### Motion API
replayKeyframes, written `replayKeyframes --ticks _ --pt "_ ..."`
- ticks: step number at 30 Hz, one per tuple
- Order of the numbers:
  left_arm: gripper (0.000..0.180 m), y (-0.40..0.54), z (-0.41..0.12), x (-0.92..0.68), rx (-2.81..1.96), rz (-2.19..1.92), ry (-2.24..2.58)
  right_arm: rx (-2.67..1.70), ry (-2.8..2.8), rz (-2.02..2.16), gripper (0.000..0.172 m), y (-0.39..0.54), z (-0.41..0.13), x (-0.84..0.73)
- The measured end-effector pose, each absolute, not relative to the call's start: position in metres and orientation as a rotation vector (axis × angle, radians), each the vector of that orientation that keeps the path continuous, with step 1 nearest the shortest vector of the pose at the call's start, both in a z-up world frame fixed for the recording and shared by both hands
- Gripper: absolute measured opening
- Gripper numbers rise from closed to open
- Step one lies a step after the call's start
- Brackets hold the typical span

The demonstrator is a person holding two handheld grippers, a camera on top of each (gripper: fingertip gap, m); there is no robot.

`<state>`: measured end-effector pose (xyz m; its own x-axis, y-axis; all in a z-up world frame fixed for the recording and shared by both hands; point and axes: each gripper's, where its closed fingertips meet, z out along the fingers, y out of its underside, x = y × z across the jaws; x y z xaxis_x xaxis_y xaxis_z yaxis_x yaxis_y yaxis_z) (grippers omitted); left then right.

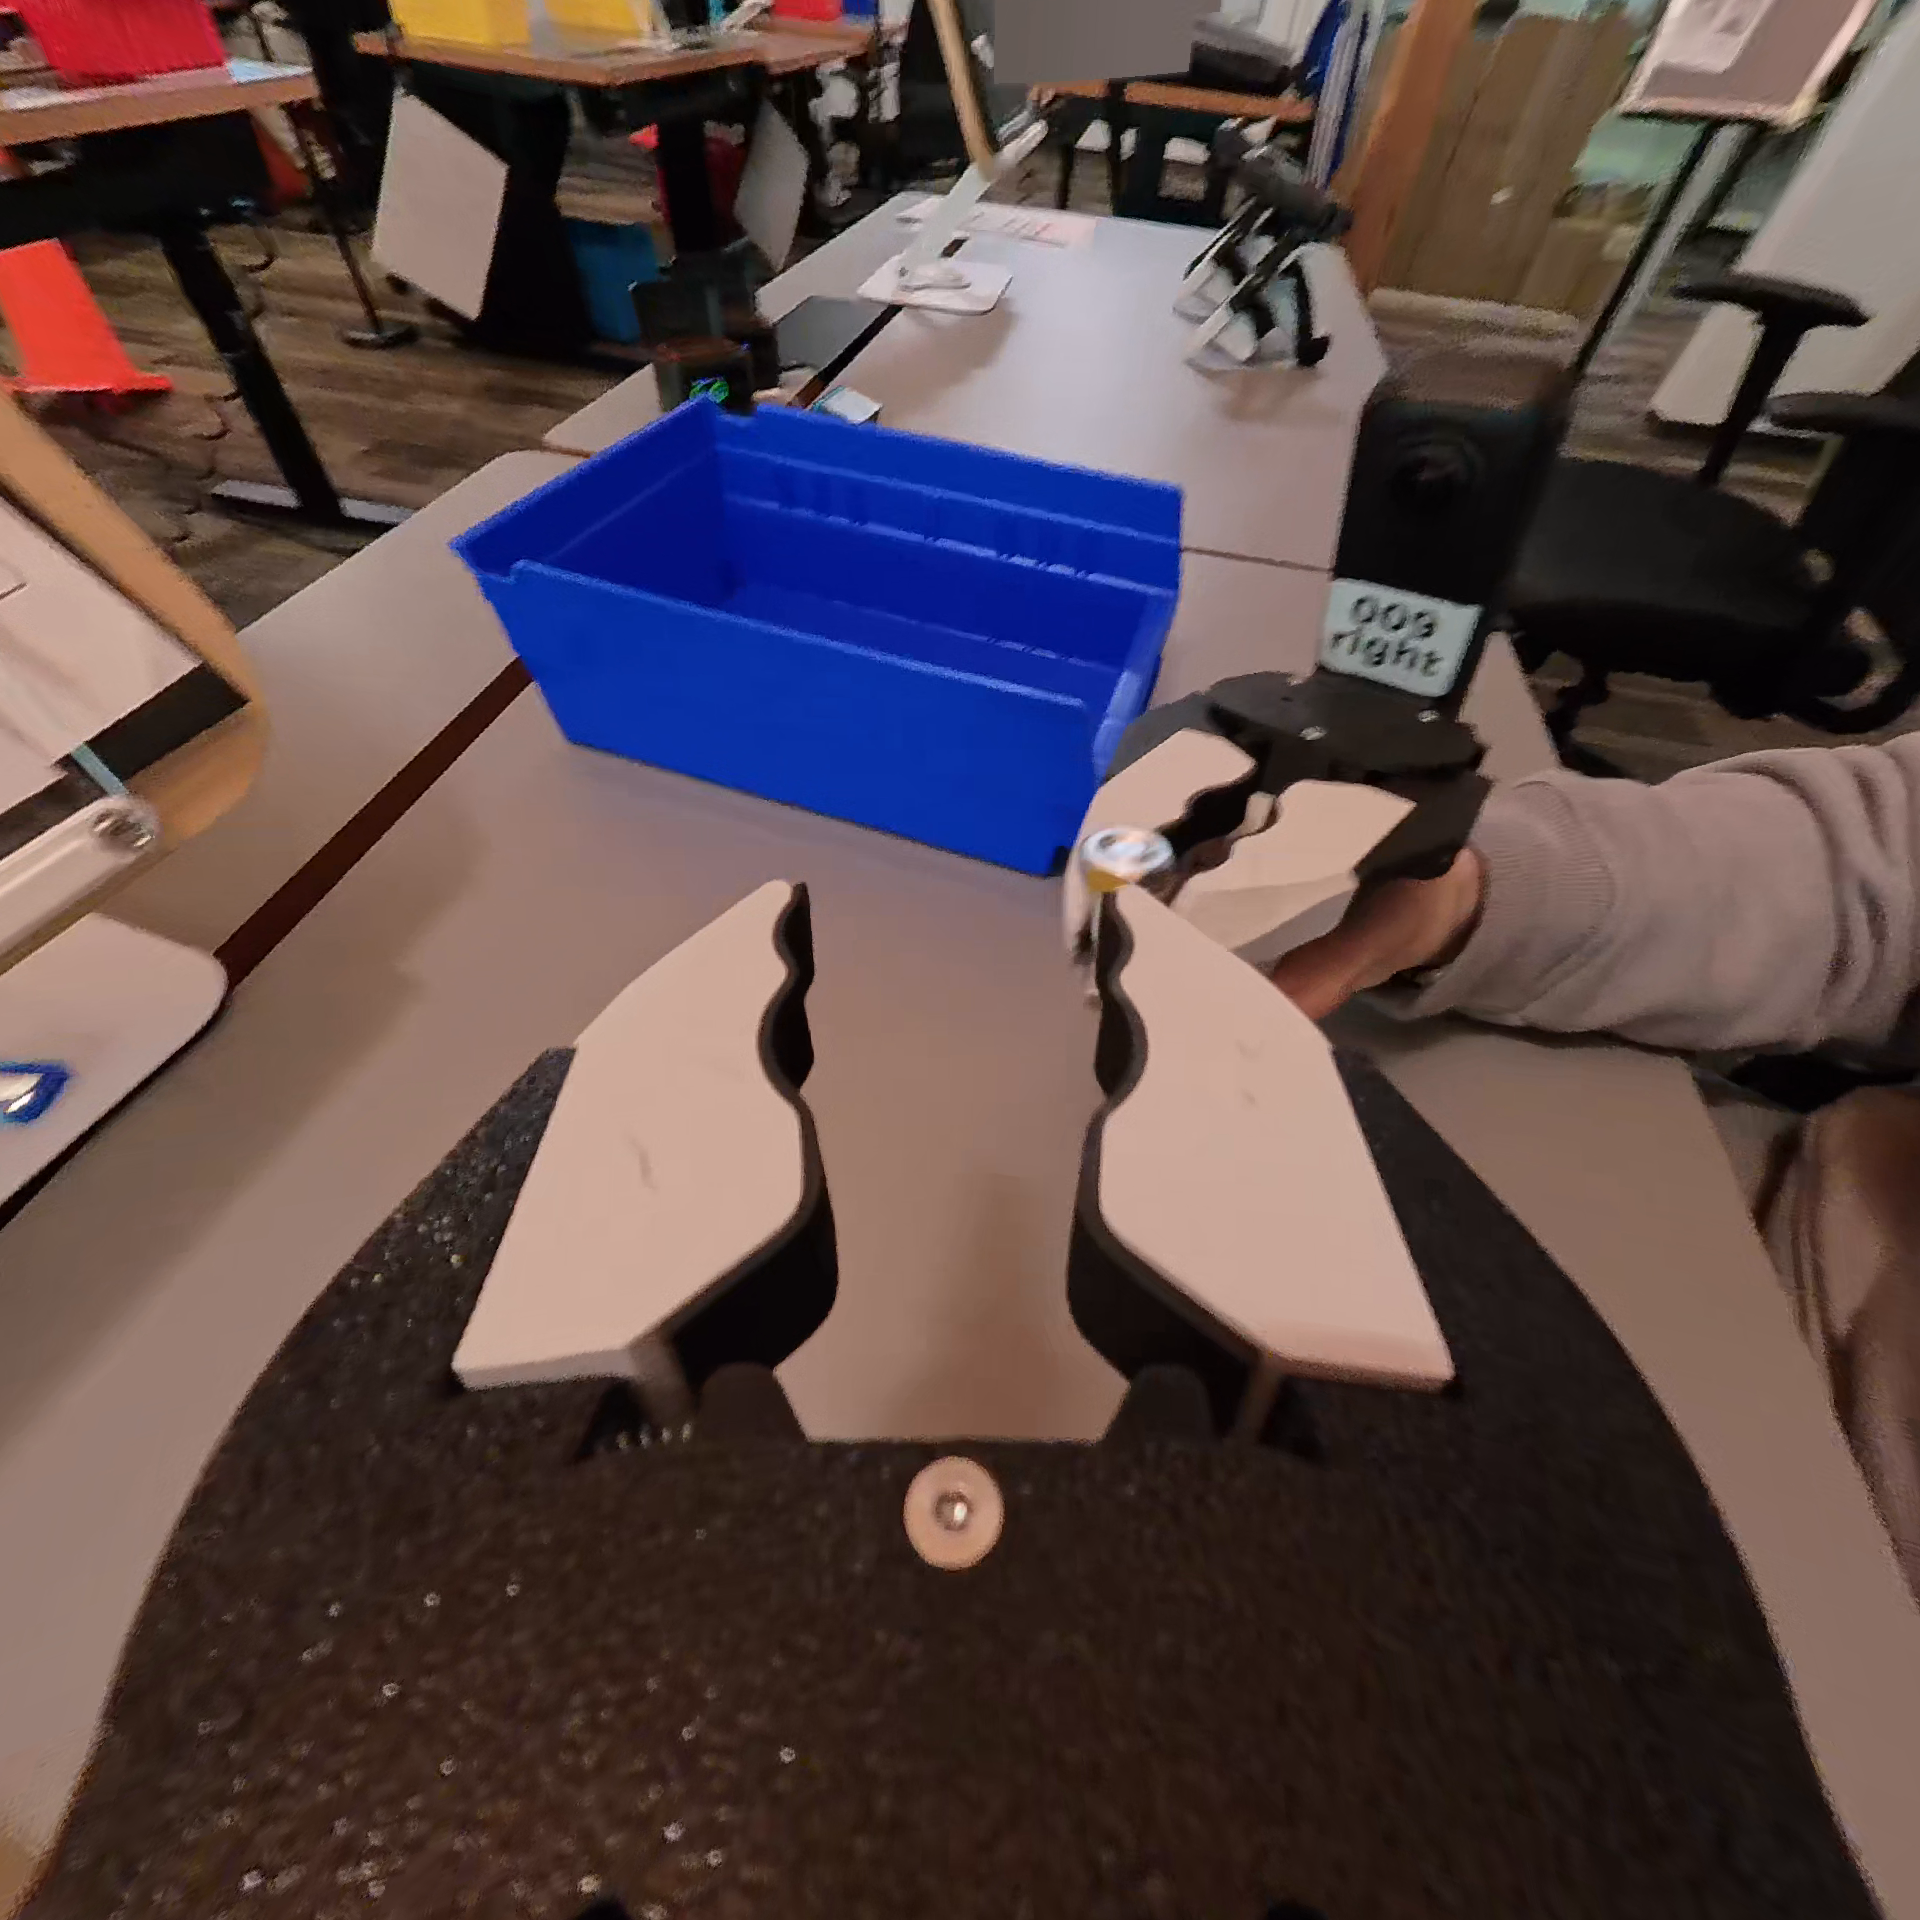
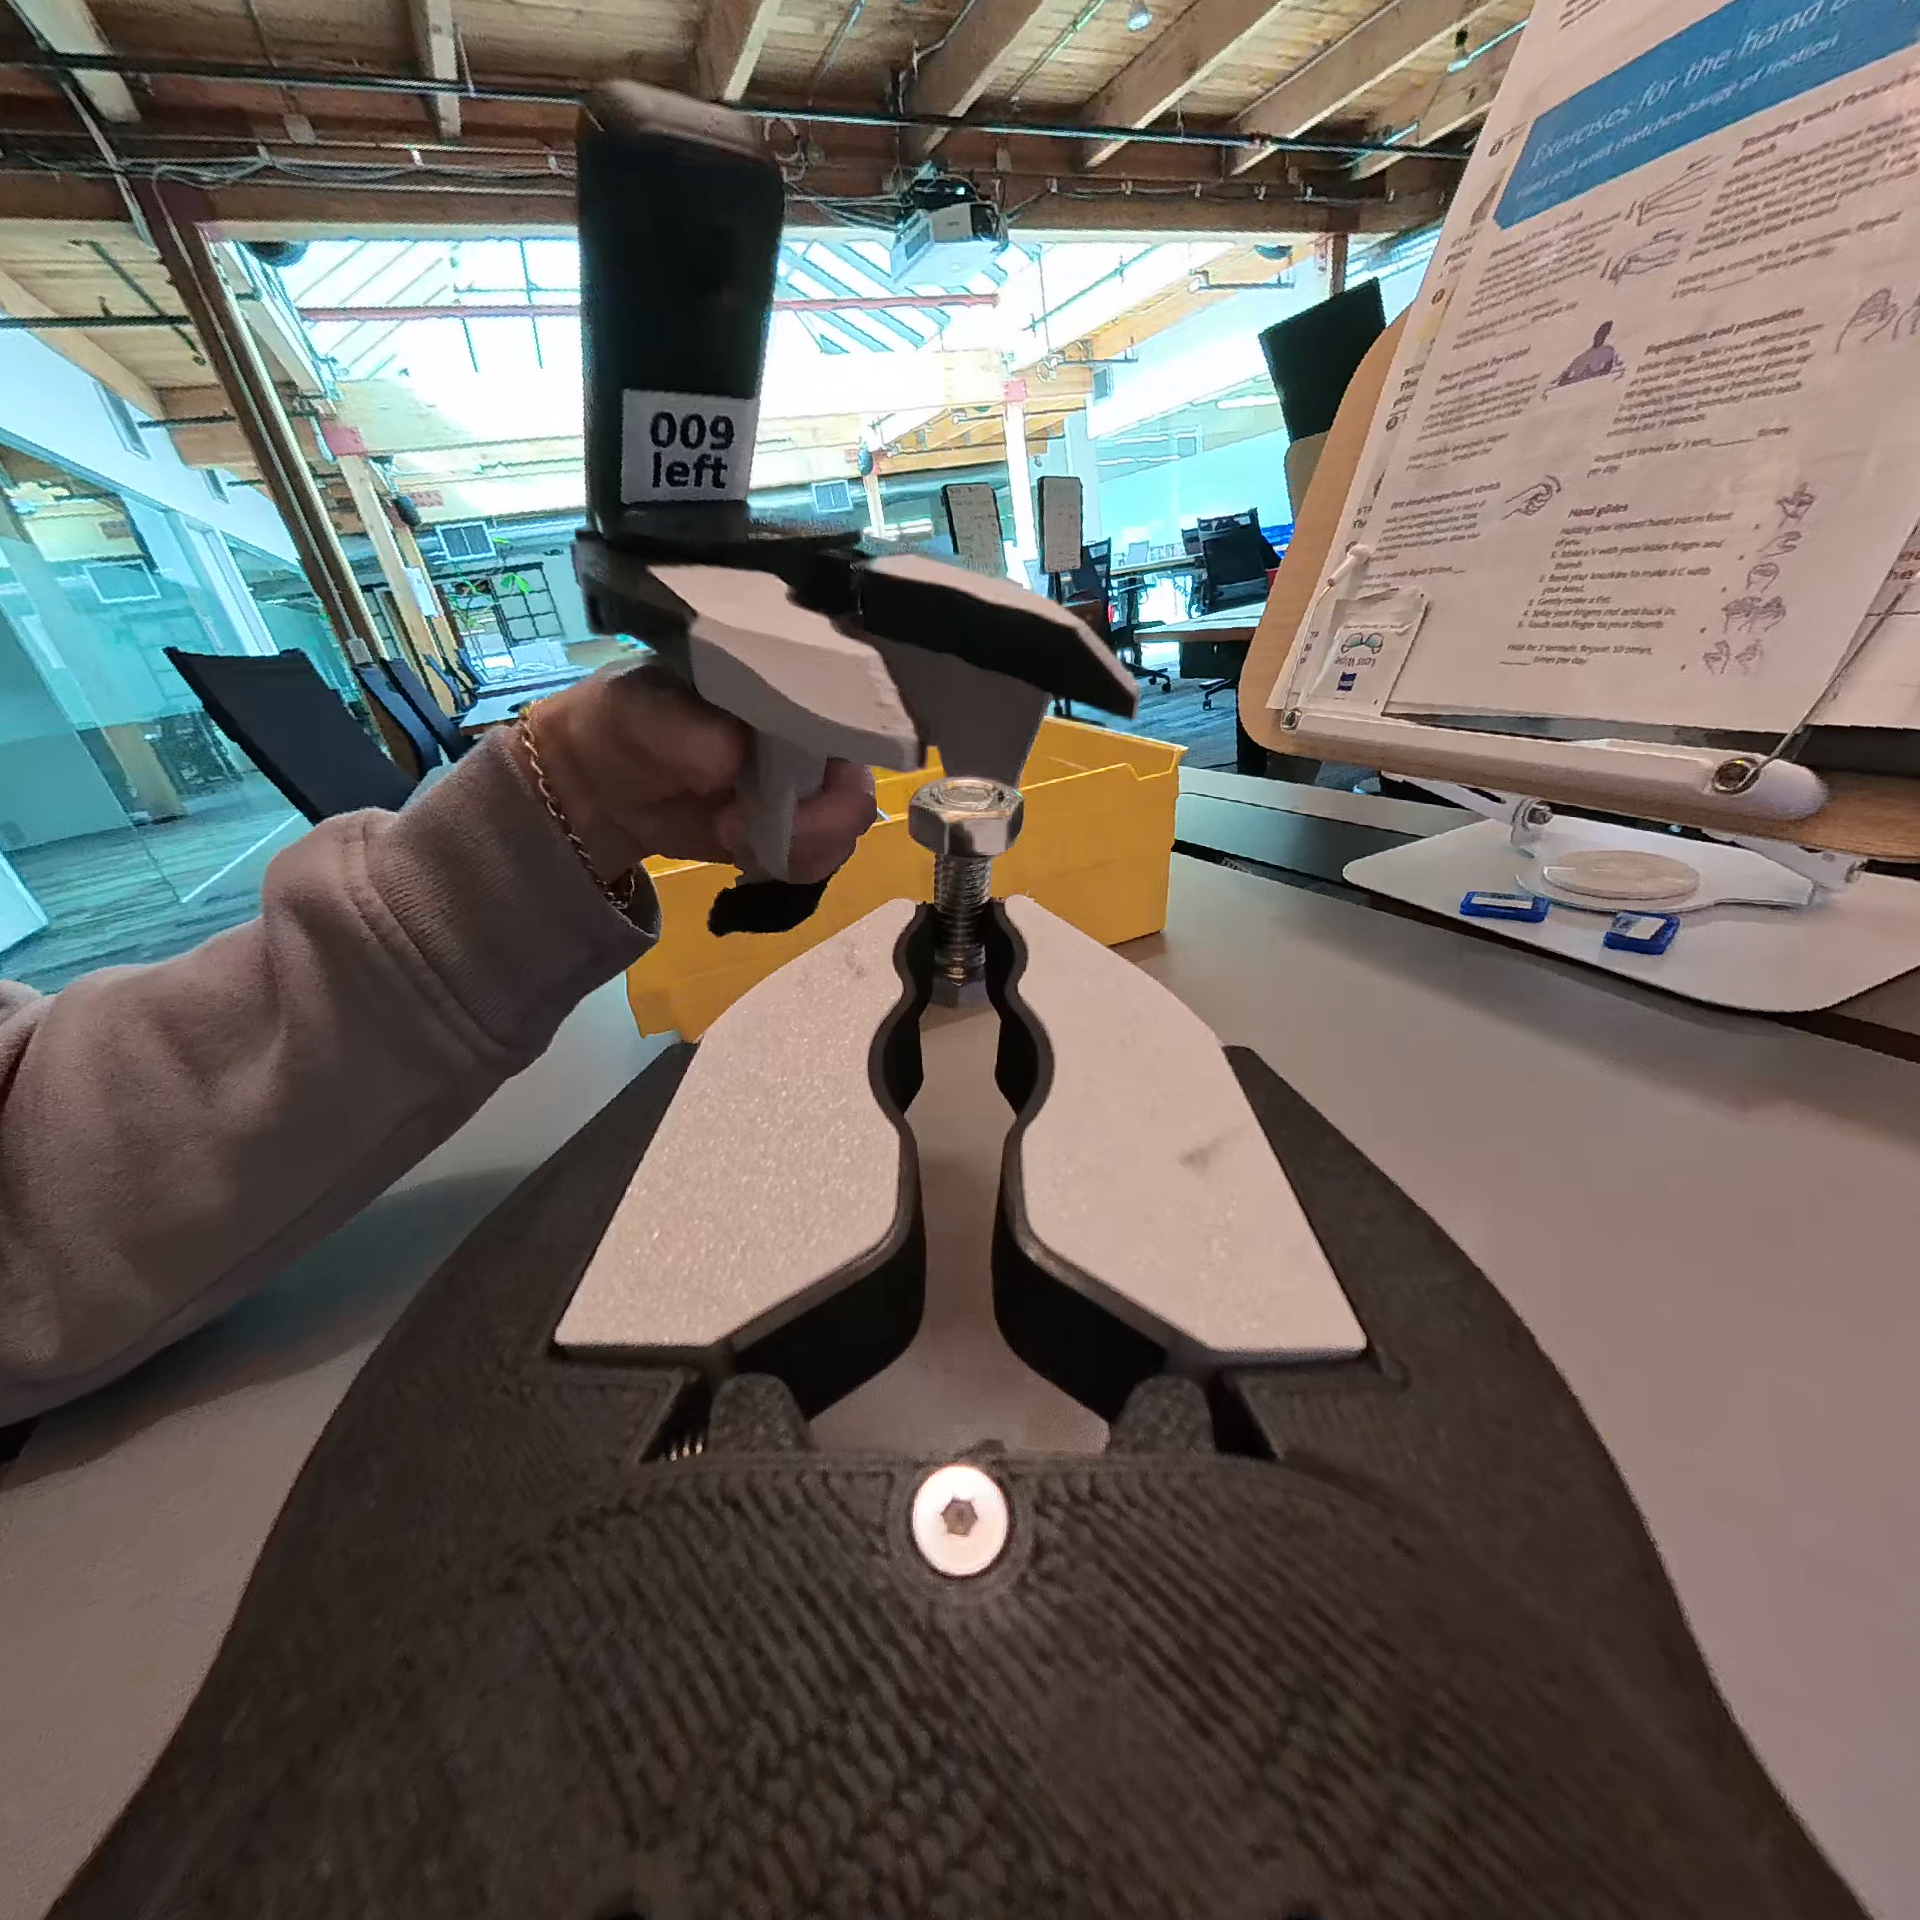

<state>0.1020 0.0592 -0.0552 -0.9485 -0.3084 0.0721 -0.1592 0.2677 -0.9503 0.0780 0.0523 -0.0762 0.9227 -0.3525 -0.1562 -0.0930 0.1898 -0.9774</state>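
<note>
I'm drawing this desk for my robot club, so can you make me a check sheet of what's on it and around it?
Surface: grey table, bare between the tools.
Job's things: silver bolt standing upright, hex head on top, a nut low on its thread; blue bin; yellow bin.
Clutter: document stand with printed sheets; small blue items on its base.
Grippers: right tool shut on the bolt's thread; left tool open, nothing between its fingers, beside the bolt head.
Cables: nothing seen.
Surroundings: office chair, other desks, wooden ceiling beams.
</note>
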Motion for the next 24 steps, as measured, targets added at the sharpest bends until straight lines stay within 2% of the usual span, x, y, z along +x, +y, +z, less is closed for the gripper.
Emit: replayKeyframes --ticks 6,13,17,24 --pt "0.055 0.038 -0.062 0.093 -0.387 -1.766 2.451 -1.384 0.386 -0.174 0.009 0.054 -0.078 0.077" --pt "0.055 0.069 -0.071 0.12 -0.553 -1.599 2.394 -1.334 0.428 -0.125 0.009 0.048 -0.075 0.081" --pt "0.056 0.055 -0.054 0.104 -0.481 -1.788 2.386 -1.337 0.428 -0.121 0.009 0.049 -0.075 0.081" --pt "0.058 0.037 -0.063 0.102 -0.448 -1.768 2.416 -1.337 0.423 -0.118 0.009 0.049 -0.075 0.08"
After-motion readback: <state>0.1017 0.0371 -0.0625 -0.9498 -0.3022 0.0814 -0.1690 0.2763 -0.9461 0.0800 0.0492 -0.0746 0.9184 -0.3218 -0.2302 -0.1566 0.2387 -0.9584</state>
